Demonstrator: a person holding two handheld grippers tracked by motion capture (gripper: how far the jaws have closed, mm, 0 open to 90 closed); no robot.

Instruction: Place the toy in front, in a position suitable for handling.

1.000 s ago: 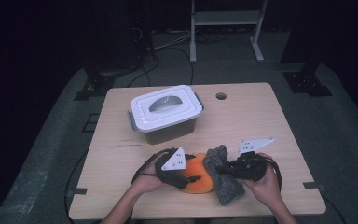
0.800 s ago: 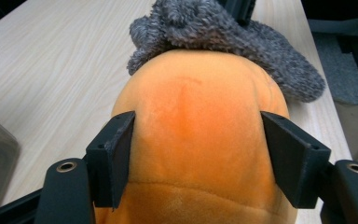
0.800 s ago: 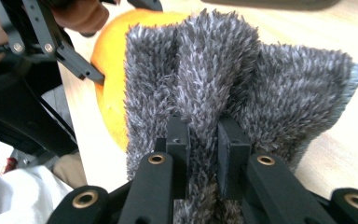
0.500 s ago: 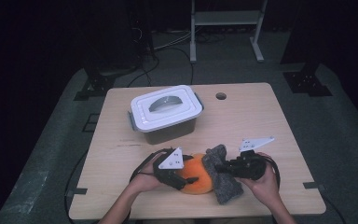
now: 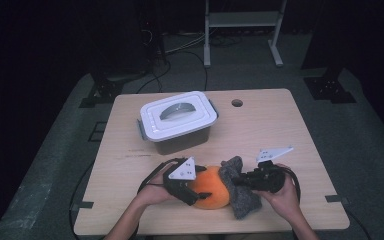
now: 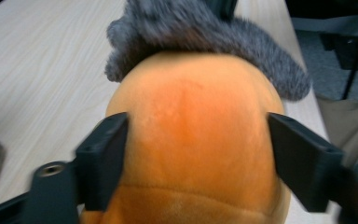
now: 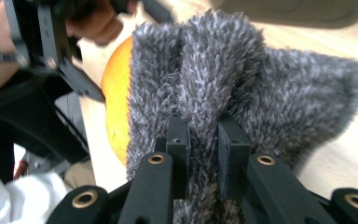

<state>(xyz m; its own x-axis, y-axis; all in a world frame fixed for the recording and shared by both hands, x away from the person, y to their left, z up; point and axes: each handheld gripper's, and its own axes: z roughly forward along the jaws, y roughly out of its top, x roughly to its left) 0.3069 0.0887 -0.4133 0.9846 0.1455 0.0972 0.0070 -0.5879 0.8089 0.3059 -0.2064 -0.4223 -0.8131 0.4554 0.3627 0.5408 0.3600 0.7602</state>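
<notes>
Left claw [image 5: 203, 196] straddles orange plush [image 5: 211, 187]; jaws have just been opening. Left gripper view: jaws spread wide along plush flanks, whether pads press unclear.
Right claw [image 5: 235, 181] pinches fold of grey fur [image 5: 240, 192], jaws pressed nearly together.
Plush and fur lie between claws, near table's [image 5: 280, 130] front edge; bare wood beyond them.
Box [image 5: 177, 121] with lid stands well beyond left claw.
Plush underside hidden; fur partly covers its far side.
No readable writing.
</notes>
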